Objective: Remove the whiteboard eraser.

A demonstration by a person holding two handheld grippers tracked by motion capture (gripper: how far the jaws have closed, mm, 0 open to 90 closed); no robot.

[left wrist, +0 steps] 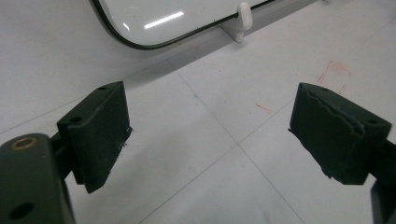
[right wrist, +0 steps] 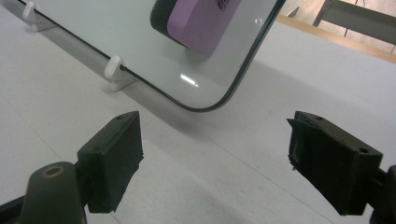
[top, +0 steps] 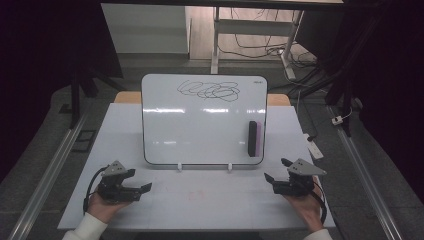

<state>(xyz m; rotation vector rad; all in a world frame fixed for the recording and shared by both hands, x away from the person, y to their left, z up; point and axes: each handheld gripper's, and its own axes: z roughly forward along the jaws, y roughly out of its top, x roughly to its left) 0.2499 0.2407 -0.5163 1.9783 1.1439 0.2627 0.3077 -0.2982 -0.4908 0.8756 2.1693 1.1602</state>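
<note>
A whiteboard (top: pixel 200 125) stands tilted on small white feet at the middle of the table, with a black scribble (top: pixel 210 90) near its top. A purple and black eraser (top: pixel 254 138) clings to the board's lower right. My left gripper (top: pixel 140 182) rests low at the front left, open and holding nothing; its jaws (left wrist: pixel 210 135) frame bare table below the board's corner (left wrist: pixel 140 42). At the front right, my right gripper (top: pixel 276 170) is open and holds nothing too. In the right gripper view the eraser (right wrist: pixel 196 21) and the board's corner (right wrist: pixel 210 100) lie just ahead of my right gripper (right wrist: pixel 215 154).
The white table top (top: pixel 200 200) carries faint red marks (left wrist: pixel 334 72) in front of the board. White support feet (top: pixel 230 167) hold the board's lower edge. Beyond the table are a desk frame (top: pixel 250 30), floor cables and a power strip (top: pixel 315 148).
</note>
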